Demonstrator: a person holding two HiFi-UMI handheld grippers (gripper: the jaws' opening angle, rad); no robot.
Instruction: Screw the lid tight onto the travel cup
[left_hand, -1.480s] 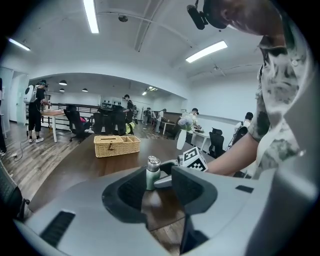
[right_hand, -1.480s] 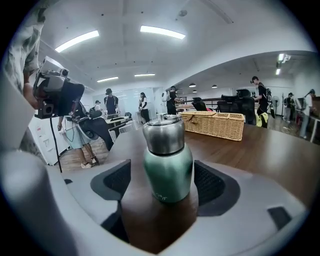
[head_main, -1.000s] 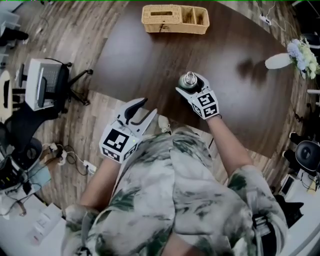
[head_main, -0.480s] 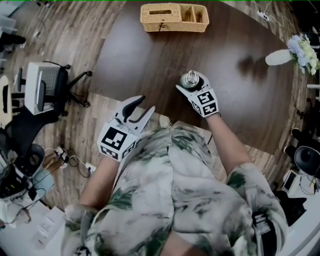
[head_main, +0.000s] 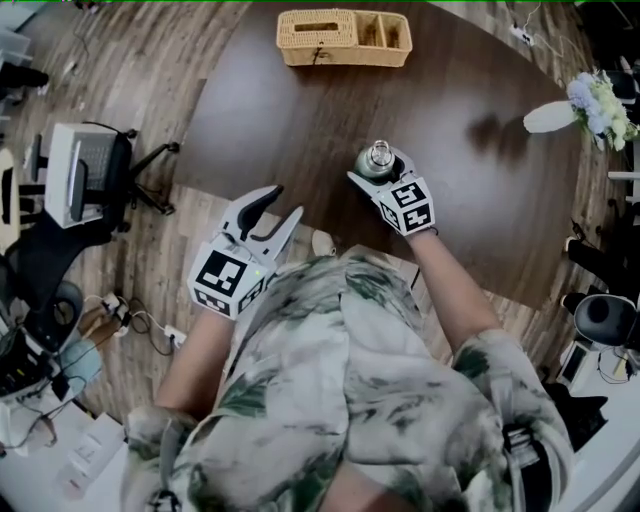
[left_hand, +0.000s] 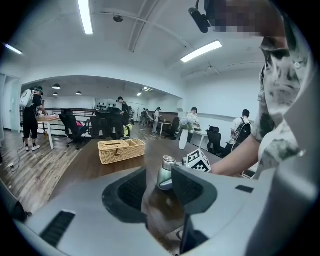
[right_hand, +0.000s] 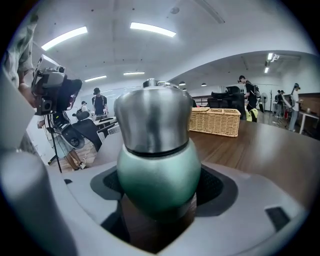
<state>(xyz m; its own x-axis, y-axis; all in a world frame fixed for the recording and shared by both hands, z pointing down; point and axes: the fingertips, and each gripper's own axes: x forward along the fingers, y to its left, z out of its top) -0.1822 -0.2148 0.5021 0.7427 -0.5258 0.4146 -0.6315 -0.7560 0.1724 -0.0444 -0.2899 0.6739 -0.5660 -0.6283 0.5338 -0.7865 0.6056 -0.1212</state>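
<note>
Left gripper (head_main: 285, 202) shifted slightly up-left, near table (head_main: 300, 130) edge — jaws apart, empty. Right gripper (head_main: 380, 168) clamps travel cup (right_hand: 159, 172) body — lid (right_hand: 152, 120) on.

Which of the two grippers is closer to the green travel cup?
Right. The right gripper is closed on the travel cup, which stands on the table. The left gripper hangs open and empty off the table's near edge, with the cup well ahead of it.
</note>
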